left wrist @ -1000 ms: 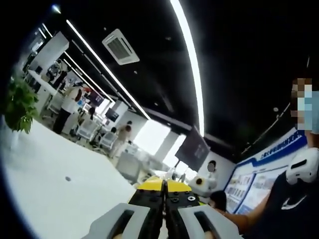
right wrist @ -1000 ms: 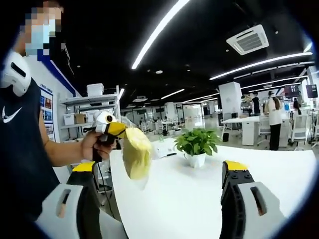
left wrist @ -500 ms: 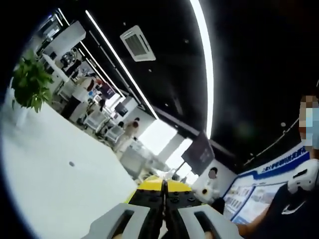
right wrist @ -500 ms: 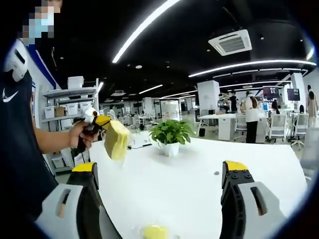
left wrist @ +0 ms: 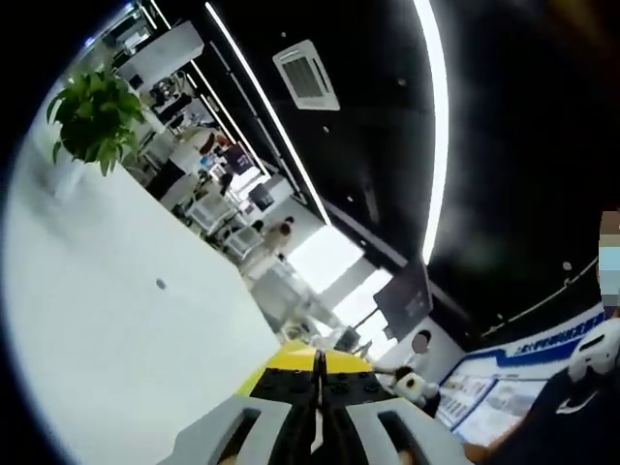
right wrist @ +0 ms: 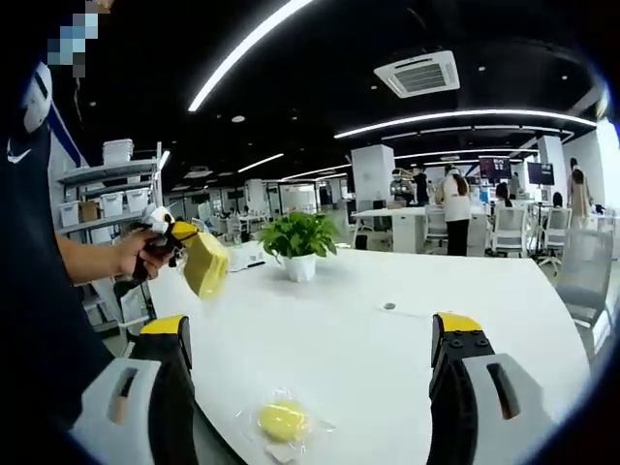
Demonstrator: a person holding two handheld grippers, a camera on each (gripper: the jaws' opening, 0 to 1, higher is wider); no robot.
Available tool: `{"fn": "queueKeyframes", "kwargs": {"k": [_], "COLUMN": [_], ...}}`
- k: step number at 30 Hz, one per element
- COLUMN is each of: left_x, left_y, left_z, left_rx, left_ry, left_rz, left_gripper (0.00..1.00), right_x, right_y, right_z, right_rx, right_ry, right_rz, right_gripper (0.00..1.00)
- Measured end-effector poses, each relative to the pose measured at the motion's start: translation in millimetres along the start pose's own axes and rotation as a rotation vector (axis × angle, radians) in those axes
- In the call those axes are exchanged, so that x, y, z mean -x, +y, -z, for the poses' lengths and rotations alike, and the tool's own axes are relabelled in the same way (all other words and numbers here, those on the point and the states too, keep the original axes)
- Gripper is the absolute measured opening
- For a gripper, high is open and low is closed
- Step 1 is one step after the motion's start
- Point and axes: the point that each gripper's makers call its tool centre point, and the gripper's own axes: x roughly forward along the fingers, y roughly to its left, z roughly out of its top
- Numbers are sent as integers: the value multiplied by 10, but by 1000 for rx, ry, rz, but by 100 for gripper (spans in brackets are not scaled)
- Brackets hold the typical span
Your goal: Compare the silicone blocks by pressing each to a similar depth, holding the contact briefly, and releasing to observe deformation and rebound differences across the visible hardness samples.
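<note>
where the right gripper view looks across the wide white table, the right gripper shows its yellow-tipped jaws spread far apart with nothing between them. a round yellow silicone block in a clear wrapper lies on the table at 6 o'clock, between those jaws but untouched. at 9 o'clock the person's hand carries the left gripper, closed on a pale yellow wrapped silicone block held above the table edge. a leafy green plant in a white pot stands at 11 o'clock, a small dark hole near centre. behind are office desks, chairs and standing people under long strip lights and a ceiling air vent. in the left gripper view its jaws meet at 6 o'clock; a blue wall board carries writing too blurred to read.
</note>
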Motion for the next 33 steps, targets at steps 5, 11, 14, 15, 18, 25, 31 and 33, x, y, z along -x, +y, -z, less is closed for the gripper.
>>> {"fn": "queueKeyframes", "kwargs": {"k": [5, 11, 14, 15, 18, 25, 31, 33], "left_x": [17, 10, 11, 16, 36, 110, 192, 219], "left_y": [215, 429, 534, 577, 682, 1060, 1291, 1364], "left_z": [117, 261, 339, 371, 444, 694, 862, 909], "left_rx": [38, 89, 108, 112, 137, 182, 220, 226], "left_ry": [9, 15, 27, 34, 41, 79, 97, 101], "left_rz": [-35, -65, -73, -75, -86, -142, -184, -196], "left_gripper": [0, 0, 0, 0, 0, 0, 0, 0], "right_x": [83, 154, 177, 181, 210, 238, 287, 304], "right_y": [-69, -143, -153, -154, -176, -193, -176, -179], "right_z": [152, 264, 370, 395, 474, 582, 693, 768], "right_rx": [-9, -26, -27, -27, -37, -57, -71, -72], "right_ry": [37, 46, 59, 61, 61, 60, 71, 83], "right_rz": [23, 48, 55, 56, 65, 76, 88, 92], "right_gripper": [97, 97, 97, 97, 97, 97, 97, 97]}}
